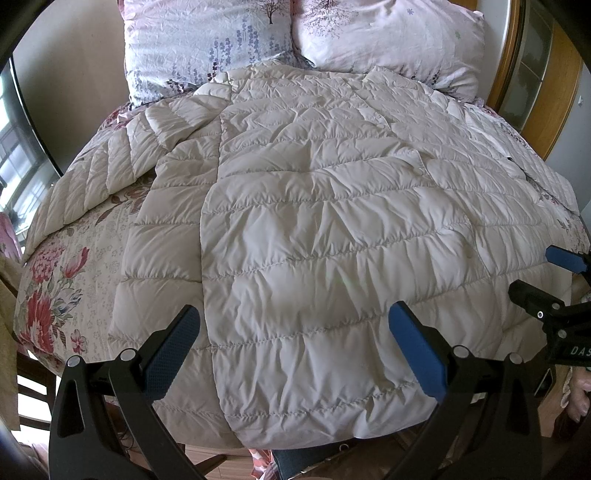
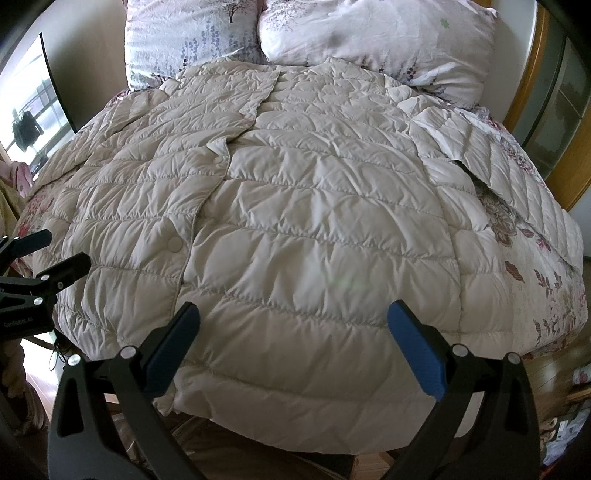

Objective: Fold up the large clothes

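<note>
A large cream quilted down coat (image 1: pixel 314 206) lies spread flat, front up, on the bed, hem toward me; it also shows in the right wrist view (image 2: pixel 314 221). Its sleeves stretch out to the left (image 1: pixel 92 177) and right (image 2: pixel 517 173). Snap buttons (image 2: pixel 174 243) run along the front placket. My left gripper (image 1: pixel 295 321) is open and empty above the hem's left part. My right gripper (image 2: pixel 295 321) is open and empty above the hem's right part. The right gripper (image 1: pixel 554 280) shows at the left view's right edge, the left gripper (image 2: pixel 48 254) at the right view's left edge.
The coat lies on a floral bedspread (image 1: pixel 55 295). Two floral pillows (image 1: pixel 207 44) (image 2: pixel 388 33) stand at the head. A wooden headboard (image 2: pixel 535 110) curves at the right. A window (image 2: pixel 29 103) is at the left. Wooden floor (image 2: pixel 258 461) lies below the bed's foot.
</note>
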Motion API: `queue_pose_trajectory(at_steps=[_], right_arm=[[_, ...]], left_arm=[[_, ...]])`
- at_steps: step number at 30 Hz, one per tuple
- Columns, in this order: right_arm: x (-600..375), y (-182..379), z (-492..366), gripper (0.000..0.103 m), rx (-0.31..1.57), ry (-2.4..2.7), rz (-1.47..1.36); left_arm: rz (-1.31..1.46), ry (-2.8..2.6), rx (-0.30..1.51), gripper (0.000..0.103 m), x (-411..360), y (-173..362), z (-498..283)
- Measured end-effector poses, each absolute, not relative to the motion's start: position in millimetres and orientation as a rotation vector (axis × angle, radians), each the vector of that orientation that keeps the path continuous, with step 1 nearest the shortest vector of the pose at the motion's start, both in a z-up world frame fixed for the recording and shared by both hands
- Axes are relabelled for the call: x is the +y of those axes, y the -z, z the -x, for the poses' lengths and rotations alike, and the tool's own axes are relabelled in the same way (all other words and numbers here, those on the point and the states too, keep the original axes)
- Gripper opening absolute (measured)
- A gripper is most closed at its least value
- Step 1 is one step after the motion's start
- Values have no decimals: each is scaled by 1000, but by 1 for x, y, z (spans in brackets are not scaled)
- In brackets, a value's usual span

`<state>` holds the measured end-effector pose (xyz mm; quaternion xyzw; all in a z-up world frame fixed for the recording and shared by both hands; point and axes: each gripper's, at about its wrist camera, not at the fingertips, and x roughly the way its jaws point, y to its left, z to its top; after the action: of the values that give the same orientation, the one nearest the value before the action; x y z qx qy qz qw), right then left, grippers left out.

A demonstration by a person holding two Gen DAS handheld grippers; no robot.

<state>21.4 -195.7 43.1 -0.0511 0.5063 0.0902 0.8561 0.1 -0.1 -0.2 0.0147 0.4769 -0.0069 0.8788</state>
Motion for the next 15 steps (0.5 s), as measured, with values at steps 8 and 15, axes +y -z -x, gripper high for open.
queue_pose_trajectory(at_steps=[8, 15], right_arm=[[-196, -43, -22, 101, 1065, -190, 105], [-197, -43, -22, 101, 1064, -189, 104]], left_arm=[[-31, 14, 995, 102, 0, 0, 0], [-32, 14, 995, 102, 0, 0, 0]])
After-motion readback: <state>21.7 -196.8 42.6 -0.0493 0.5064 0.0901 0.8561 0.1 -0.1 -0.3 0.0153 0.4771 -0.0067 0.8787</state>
